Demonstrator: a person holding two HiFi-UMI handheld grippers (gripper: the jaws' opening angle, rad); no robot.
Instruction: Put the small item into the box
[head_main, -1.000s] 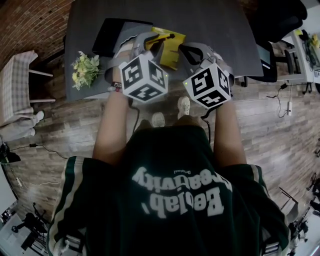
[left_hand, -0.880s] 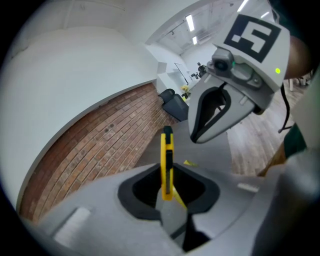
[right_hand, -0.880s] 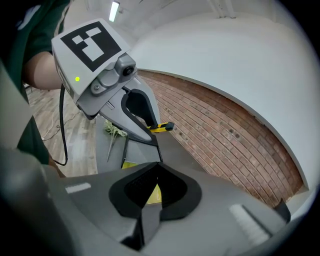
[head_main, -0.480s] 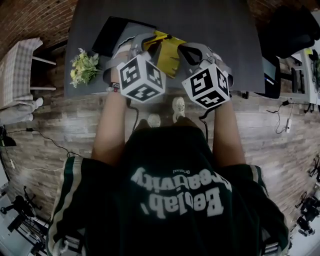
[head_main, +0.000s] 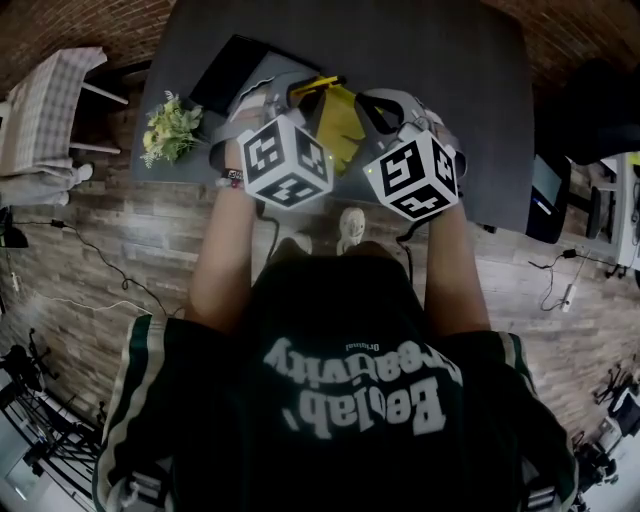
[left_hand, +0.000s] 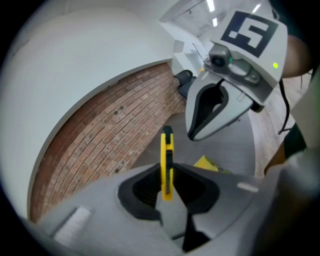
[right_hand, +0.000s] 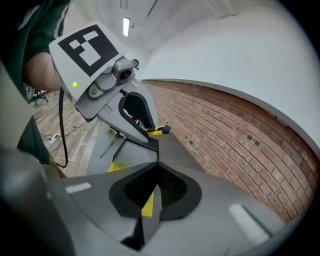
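Your left gripper (left_hand: 167, 186) pinches the yellow cutter (left_hand: 166, 150) mid-body: likely light, stiff, slick; your right gripper (right_hand: 154, 189) seems clamped on the box (head_main: 345, 130) edge

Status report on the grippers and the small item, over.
Left gripper shut on slim yellow-and-black item. Right gripper shut, empty. Yellow box on grey table, item not in. Nothing seen blocking.

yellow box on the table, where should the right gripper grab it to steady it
Probably its right edge, coming in from the right. The yellow box lies flat on the table, so only an edge fits between jaws, and the left gripper, shut on the small yellow item, sits at its left side. The right gripper is shut, so open it first.
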